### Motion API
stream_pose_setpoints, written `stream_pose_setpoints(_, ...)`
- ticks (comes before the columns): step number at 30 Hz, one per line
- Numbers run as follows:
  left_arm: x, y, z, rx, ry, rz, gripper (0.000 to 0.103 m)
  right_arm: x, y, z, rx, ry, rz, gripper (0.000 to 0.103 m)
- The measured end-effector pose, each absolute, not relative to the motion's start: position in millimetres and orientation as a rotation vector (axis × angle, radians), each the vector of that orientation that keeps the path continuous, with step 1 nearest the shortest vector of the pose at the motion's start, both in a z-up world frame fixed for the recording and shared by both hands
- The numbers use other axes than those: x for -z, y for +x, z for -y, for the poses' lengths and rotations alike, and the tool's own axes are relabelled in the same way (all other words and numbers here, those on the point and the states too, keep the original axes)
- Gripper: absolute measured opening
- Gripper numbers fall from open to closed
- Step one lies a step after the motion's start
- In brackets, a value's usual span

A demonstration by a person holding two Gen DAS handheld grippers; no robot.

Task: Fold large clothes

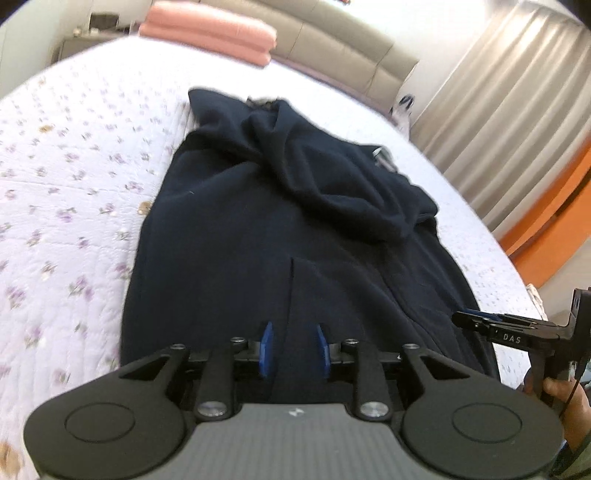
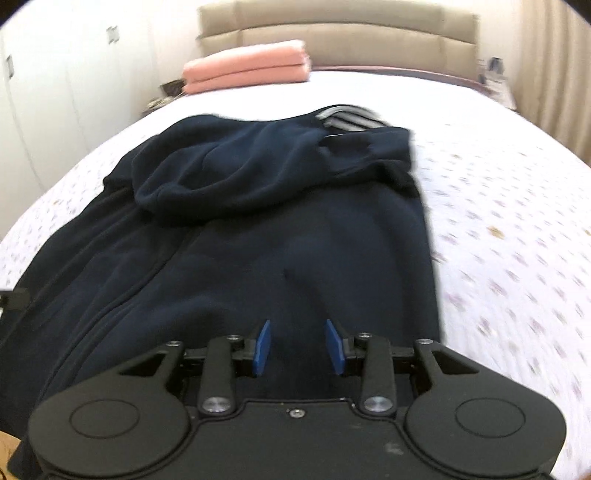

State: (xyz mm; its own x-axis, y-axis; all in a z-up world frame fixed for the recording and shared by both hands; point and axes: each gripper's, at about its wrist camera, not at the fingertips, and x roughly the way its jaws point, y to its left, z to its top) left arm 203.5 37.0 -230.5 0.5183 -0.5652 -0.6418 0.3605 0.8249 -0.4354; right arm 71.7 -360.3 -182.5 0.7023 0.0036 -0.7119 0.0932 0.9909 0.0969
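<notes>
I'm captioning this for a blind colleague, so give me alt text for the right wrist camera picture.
A dark navy garment lies spread on a floral bedspread, its upper part bunched in folds. The right gripper hangs open above its near end, blue fingers apart. Folded pink blankets sit by the beige headboard.

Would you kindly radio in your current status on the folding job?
Left hand-held gripper open, empty. Right hand-held gripper open, empty. Navy garment on bed, sleeves folded in, hem not yet gripped. Pink towels far off, nothing obstructing.
</notes>
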Motion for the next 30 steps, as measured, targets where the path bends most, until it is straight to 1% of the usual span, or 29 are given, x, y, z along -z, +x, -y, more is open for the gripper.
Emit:
stream_pose_setpoints(1, 227, 193, -41, 0.559, -0.264, -0.841, 0.030, 178, 59, 360, 0.077, 0.141, -0.785, 0.043)
stream_pose_setpoints(2, 223, 182, -46, 0.553, -0.267, -0.825, 0.031, 173, 47, 361, 0.103, 0.154, -0.782, 0.052)
stream_pose_setpoints(3, 218, 170, -52, 0.540, -0.270, -0.807, 0.035, 167, 33, 362, 0.129, 0.169, -0.778, 0.058)
stream_pose_setpoints(4, 212, 157, -58, 0.520, -0.268, -0.793, 0.038, 161, 18, 364, 0.149, 0.186, -0.773, 0.067)
stream_pose_setpoints(6, 201, 136, -70, 0.467, -0.245, -0.785, 0.055, 151, -9, 368, 0.181, 0.217, -0.767, 0.067)
stream_pose_setpoints(7, 195, 126, -75, 0.426, -0.220, -0.797, 0.057, 145, -21, 371, 0.194, 0.226, -0.768, 0.067)
stream_pose_setpoints(9, 186, 112, -86, 0.348, -0.177, -0.835, 0.059, 139, -38, 376, 0.204, 0.234, -0.785, 0.069)
stream_pose_setpoints(10, 184, 109, -90, 0.327, -0.171, -0.850, 0.059, 139, -41, 379, 0.201, 0.242, -0.803, 0.076)
stream_pose_setpoints(11, 182, 105, -96, 0.312, -0.177, -0.864, 0.059, 142, -43, 383, 0.192, 0.256, -0.834, 0.079)
stream_pose_setpoints(14, 186, 96, -111, 0.275, -0.254, -0.877, 0.063, 161, -42, 388, 0.195, 0.298, -0.901, 0.079)
stream_pose_setpoints(17, 202, 90, -122, 0.276, -0.349, -0.909, 0.063, 185, -42, 385, 0.208, 0.340, -0.940, 0.079)
stream_pose_setpoints(21, 223, 89, -114, 0.272, -0.342, -0.950, 0.063, 213, -36, 382, 0.192, 0.373, -0.982, 0.079)
stream_pose_setpoints(24, 233, 94, -109, 0.291, -0.369, -0.972, 0.063, 223, -31, 372, 0.197, 0.343, -0.971, 0.082)
stream_pose_setpoints(25, 235, 95, -107, 0.298, -0.377, -0.975, 0.064, 223, -31, 370, 0.194, 0.333, -0.958, 0.077)
stream_pose_setpoints(27, 237, 96, -103, 0.298, -0.372, -0.975, 0.067, 218, -33, 368, 0.179, 0.293, -0.939, 0.045)
stream_pose_setpoints(28, 239, 97, -101, 0.294, -0.367, -0.976, 0.067, 214, -35, 366, 0.179, 0.249, -0.936, 0.020)
stream_pose_setpoints(29, 240, 97, -100, 0.292, -0.363, -0.974, 0.067, 211, -38, 366, 0.180, 0.230, -0.931, 0.015)
stream_pose_setpoints(30, 240, 97, -99, 0.291, -0.366, -0.972, 0.067, 208, -41, 368, 0.185, 0.227, -0.925, 0.014)
